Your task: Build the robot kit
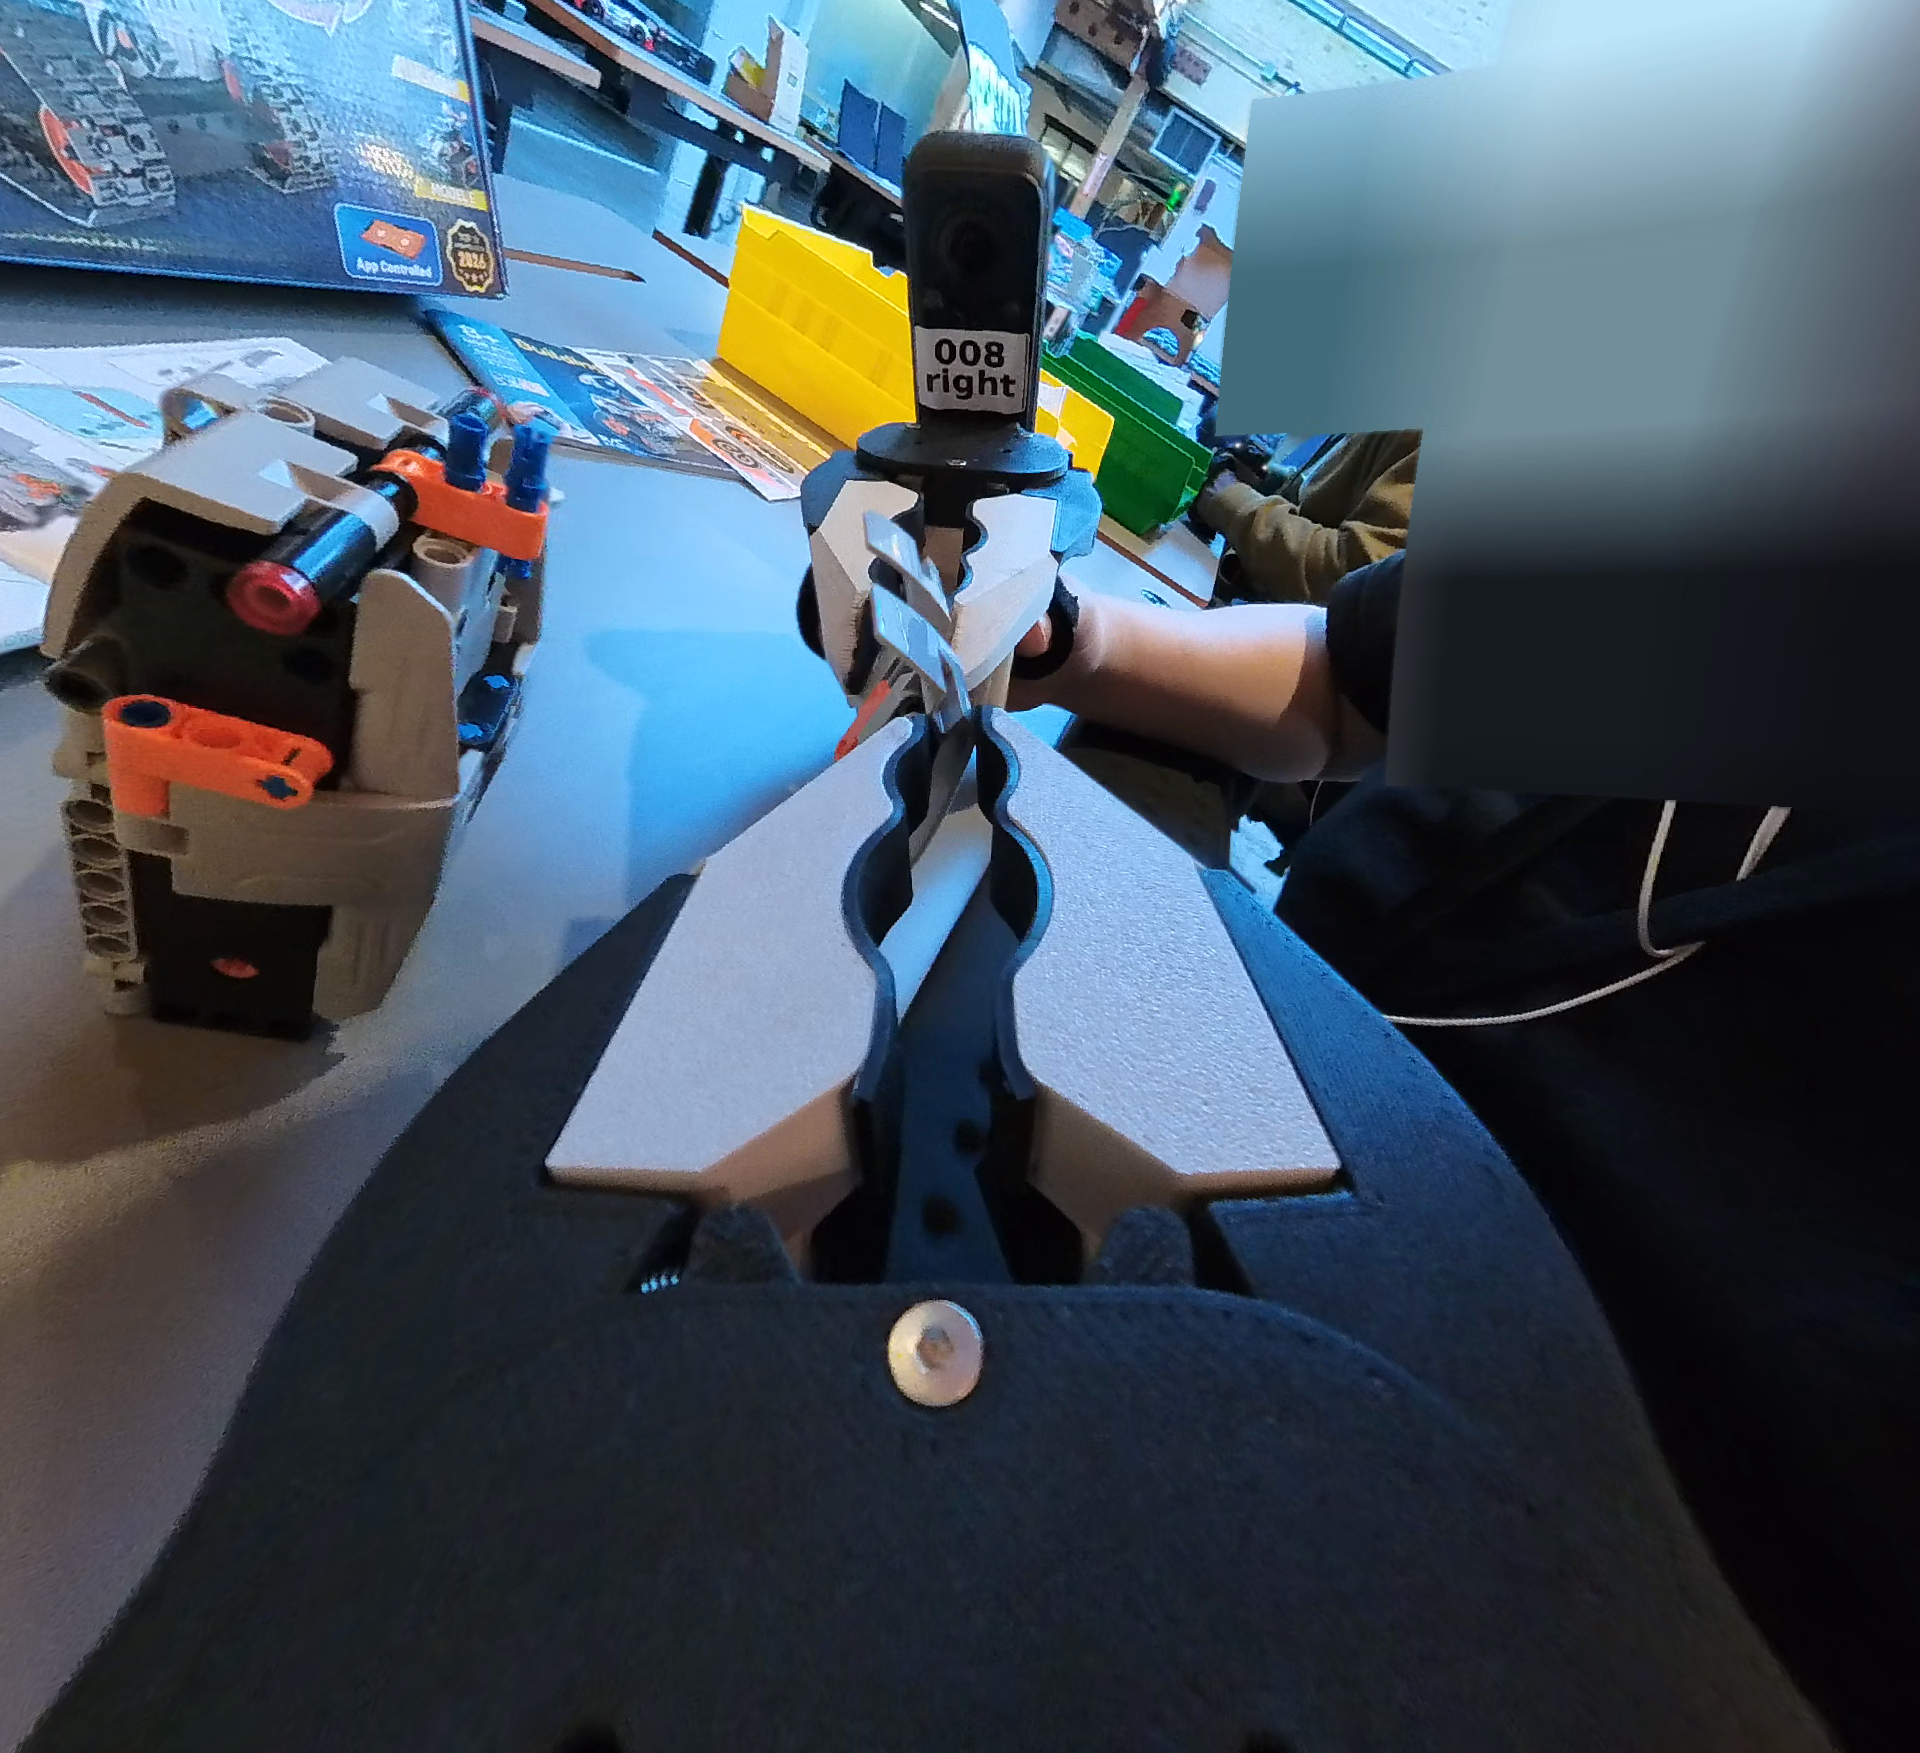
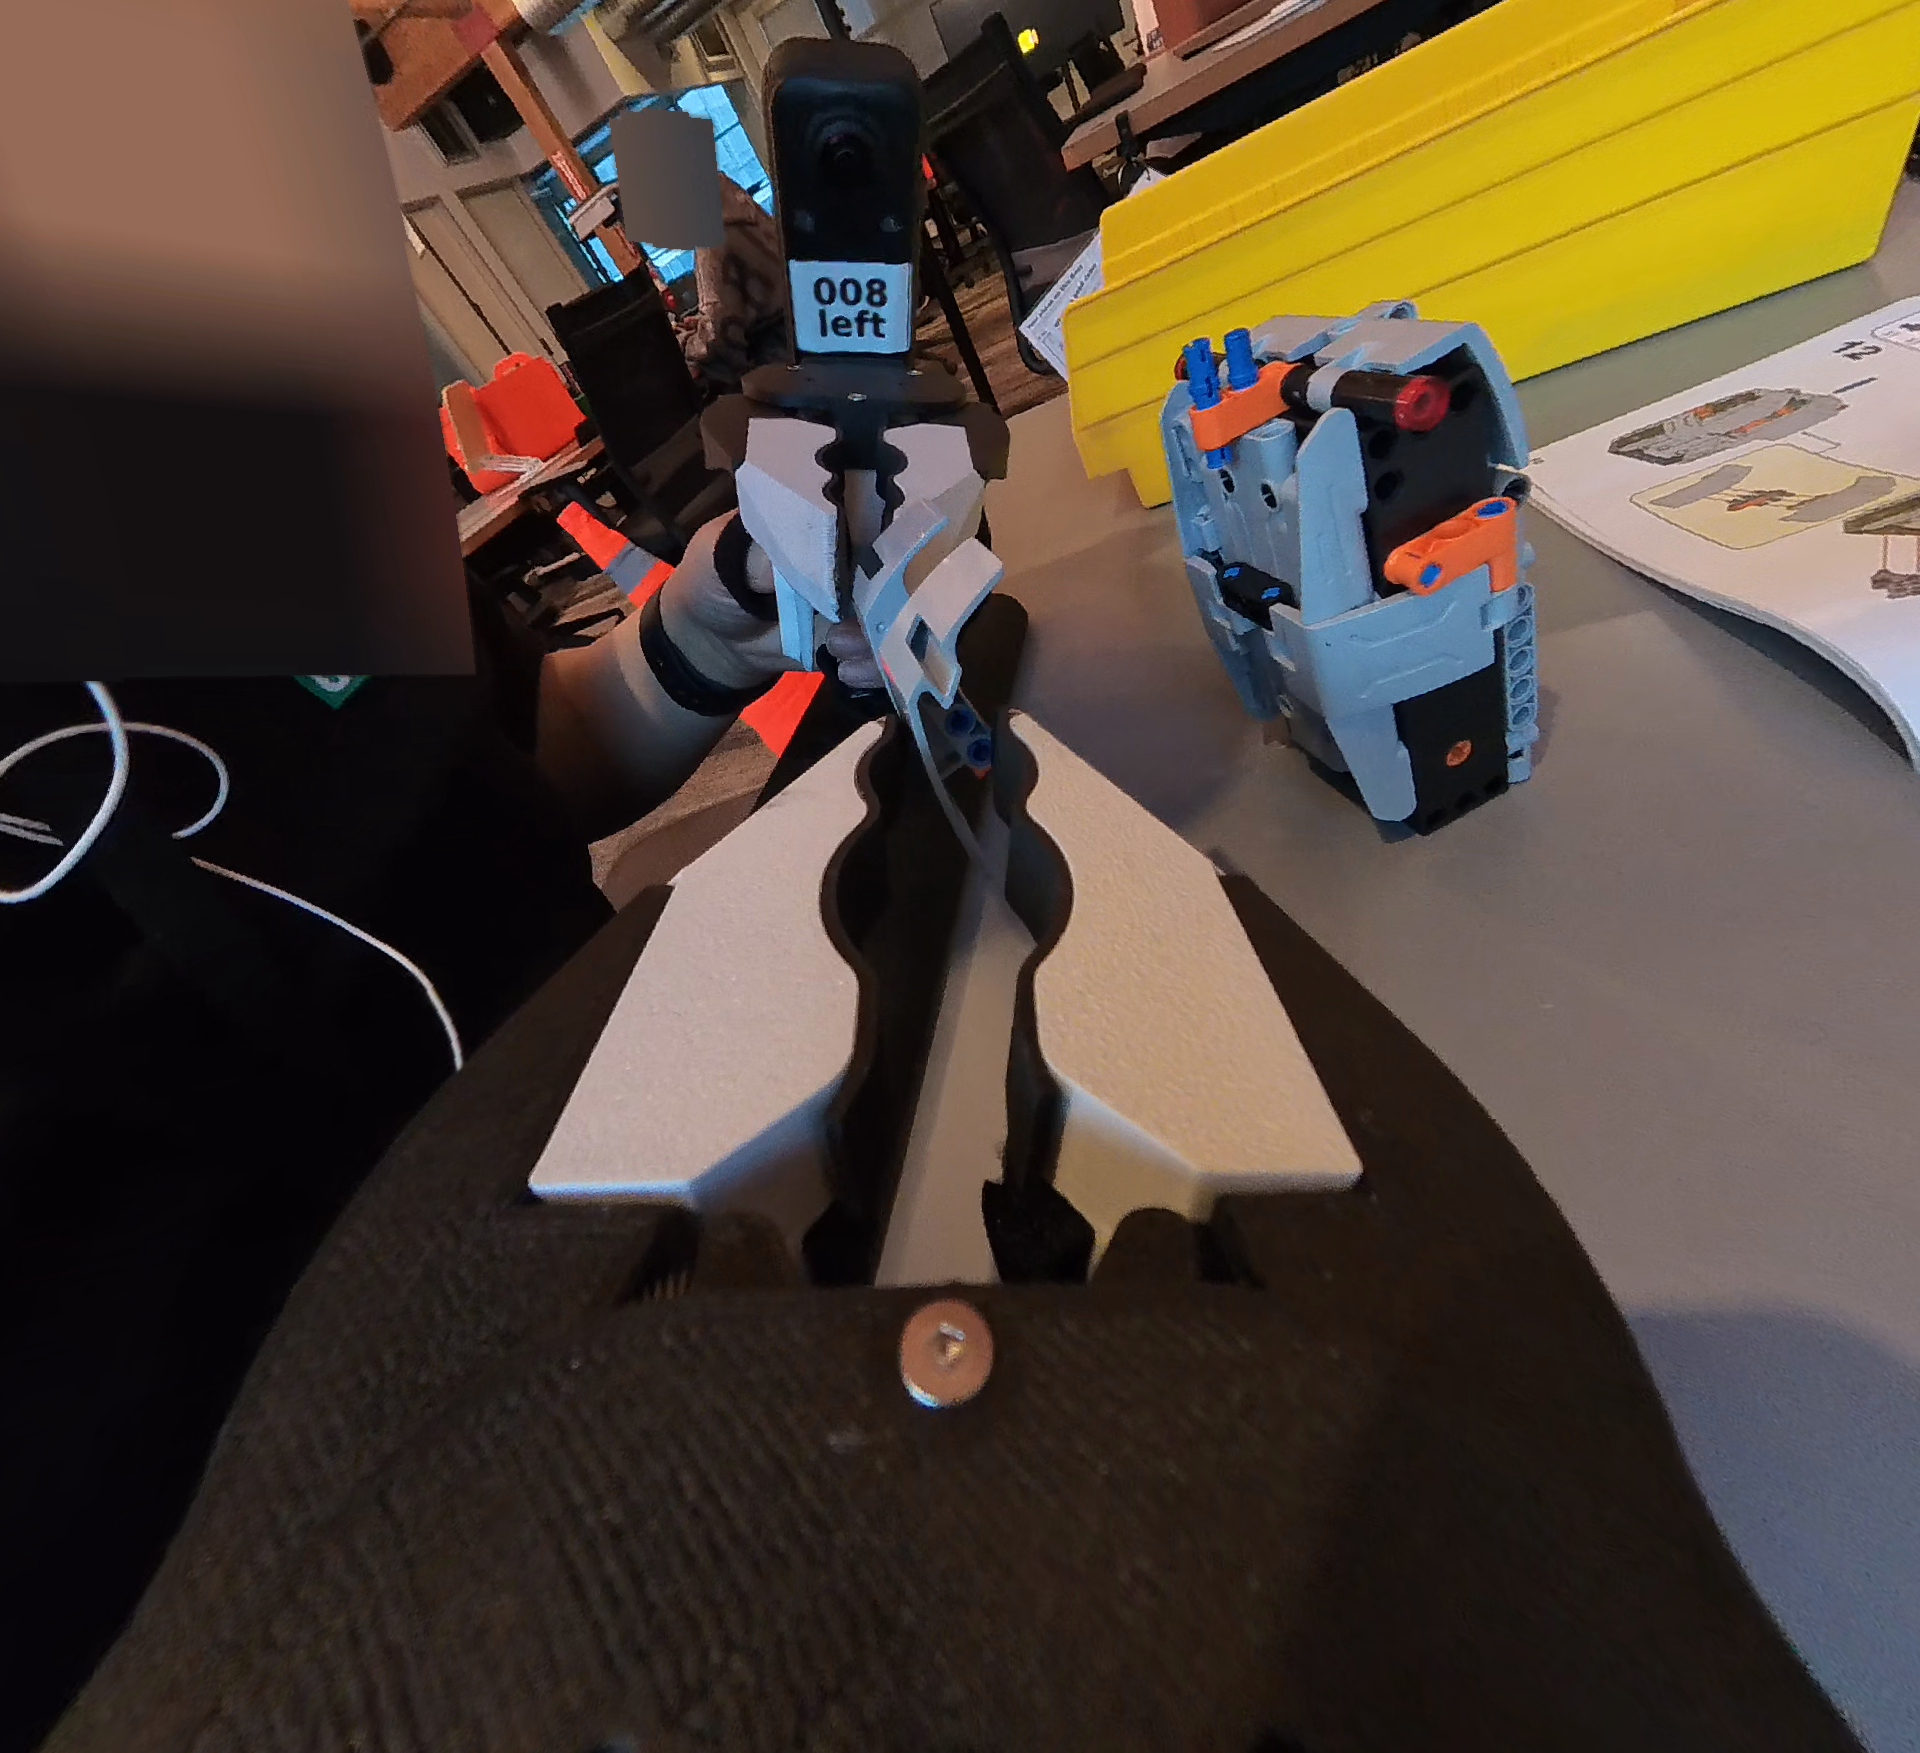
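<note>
Both grippers face each other tip to tip above the grey table [image 2: 1455,1028] and are shut on one grey curved panel piece [image 2: 925,623] with blue pins [image 2: 961,727]. My left gripper [image 1: 943,732] grips one end of the panel piece, which also shows in the left wrist view [image 1: 914,633]. My right gripper [image 2: 951,732] grips the other end. Each gripper shows in the other's view, the right one [image 1: 940,581] and the left one [image 2: 847,560], each held by a hand. A grey, black and orange brick-built model [image 1: 260,695] stands upright on the table beside them; it also shows in the right wrist view [image 2: 1351,581].
A yellow bin [image 2: 1455,176] and a green bin [image 1: 1132,446] stand behind the model. Open instruction booklets [image 2: 1766,498] [image 1: 623,394] lie on the table. The kit's box [image 1: 239,41] stands at the back. A person in dark clothes [image 1: 1558,976] is close by. Less than 4 cm separates the two grippers' tips.
</note>
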A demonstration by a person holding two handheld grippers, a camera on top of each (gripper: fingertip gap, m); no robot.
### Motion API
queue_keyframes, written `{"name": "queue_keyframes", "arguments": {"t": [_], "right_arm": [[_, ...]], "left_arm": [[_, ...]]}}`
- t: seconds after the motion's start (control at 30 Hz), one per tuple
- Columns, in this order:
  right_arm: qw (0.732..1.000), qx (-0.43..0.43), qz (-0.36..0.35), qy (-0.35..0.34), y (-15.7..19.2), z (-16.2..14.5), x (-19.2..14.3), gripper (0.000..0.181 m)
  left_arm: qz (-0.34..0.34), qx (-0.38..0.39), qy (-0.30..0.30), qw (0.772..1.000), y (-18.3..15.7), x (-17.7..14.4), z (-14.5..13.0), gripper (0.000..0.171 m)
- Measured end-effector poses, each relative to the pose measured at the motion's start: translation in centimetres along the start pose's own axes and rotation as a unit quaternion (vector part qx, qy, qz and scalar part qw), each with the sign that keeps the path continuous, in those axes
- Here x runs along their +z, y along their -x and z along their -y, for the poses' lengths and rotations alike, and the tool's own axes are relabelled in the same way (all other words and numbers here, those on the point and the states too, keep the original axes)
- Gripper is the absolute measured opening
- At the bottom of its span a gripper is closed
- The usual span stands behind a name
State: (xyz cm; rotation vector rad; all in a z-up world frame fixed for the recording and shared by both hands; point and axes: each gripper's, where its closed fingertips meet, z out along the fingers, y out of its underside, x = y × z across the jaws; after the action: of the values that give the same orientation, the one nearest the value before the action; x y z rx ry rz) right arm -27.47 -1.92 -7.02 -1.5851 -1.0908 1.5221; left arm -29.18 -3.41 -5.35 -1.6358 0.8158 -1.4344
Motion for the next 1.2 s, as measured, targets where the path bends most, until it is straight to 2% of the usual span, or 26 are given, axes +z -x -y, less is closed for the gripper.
{"name": "queue_keyframes", "arguments": {"t": [0.33,0.47,0.77,0.9,1.03,1.13,1.2], "right_arm": [[1.0,0.004,0.013,0.005,0.5,-0.4,0.5,0.013],[1.0,0.01,0.011,-0.001,0.2,-0.3,0.4,0.013],[0.999,0.03,0.015,0.004,-0.2,-0.7,0.5,0.012],[0.998,0.053,0.024,-0.011,-0.3,-0.3,0.4,0.012],[0.995,0.088,0.027,-0.037,-0.7,0.3,0.2,0.012],[0.99,0.121,0.033,-0.061,-0.9,0.9,0.2,0.012],[0.986,0.141,0.039,-0.077,-1.1,1.3,0.2,0.012]], "left_arm": [[0.009,-0.011,-0.03,0.999,-0.1,-0.9,0.5,0.013],[0.023,-0.015,-0.024,0.999,0.4,-1.3,0.5,0.022],[0.042,-0.028,0.019,0.999,1.1,-0.8,-0.8,0.016],[0.047,-0.037,0.018,0.998,1.4,-0.8,-0.8,0.018],[0.059,-0.044,0.014,0.997,1.7,-0.8,-0.8,0.029],[0.06,-0.059,0.027,0.996,1.5,-0.5,-1.4,0.029],[0.054,-0.072,0.027,0.996,1.3,-0.2,-1.5,0.023]]}}
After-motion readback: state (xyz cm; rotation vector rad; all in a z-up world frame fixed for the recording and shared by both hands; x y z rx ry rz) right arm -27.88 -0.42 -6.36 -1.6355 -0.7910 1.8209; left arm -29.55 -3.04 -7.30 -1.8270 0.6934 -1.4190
